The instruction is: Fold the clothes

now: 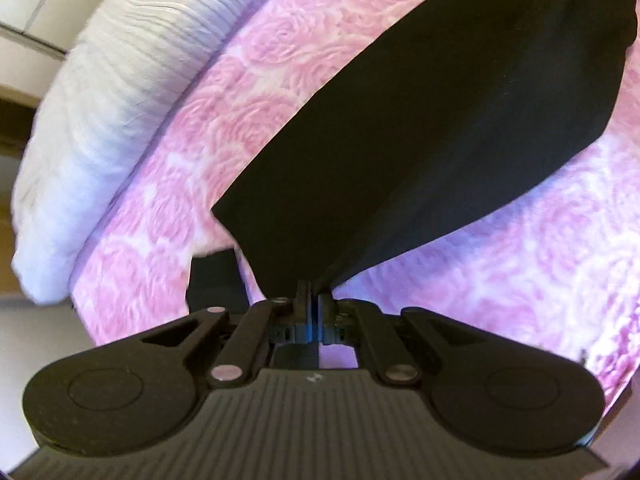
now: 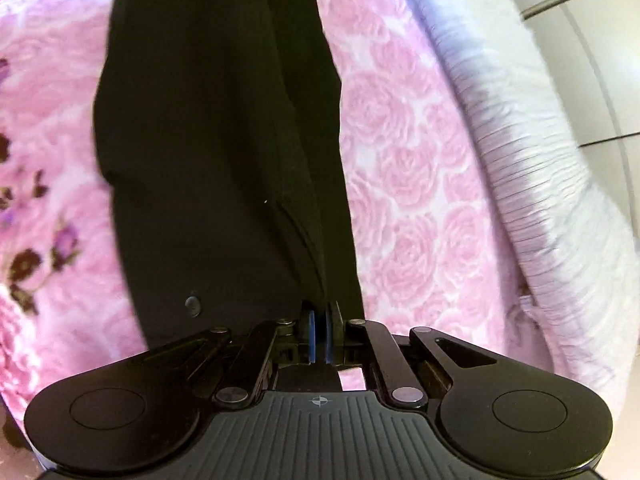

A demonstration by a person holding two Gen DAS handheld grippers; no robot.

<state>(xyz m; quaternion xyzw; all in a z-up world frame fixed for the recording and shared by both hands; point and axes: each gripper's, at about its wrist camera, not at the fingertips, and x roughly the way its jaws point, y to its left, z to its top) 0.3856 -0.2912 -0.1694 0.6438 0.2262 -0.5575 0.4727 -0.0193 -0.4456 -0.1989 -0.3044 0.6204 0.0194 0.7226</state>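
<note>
Early in the fold: left claw (image 1: 313, 300) and right claw (image 2: 320, 312) both clamped tight on edges of the black cloth garment (image 1: 440, 100), hanging unfolded over the pink rose-patterned bedspread (image 1: 260, 60), every fold seemingly left.

Garment (image 1: 460, 112) on bedspread (image 1: 248, 128), pillow (image 1: 100, 120) alongside bedspread

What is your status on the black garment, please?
Left tongs shut on black garment. Right tongs shut on it too. Garment over pink blanket; nothing in the way.
</note>
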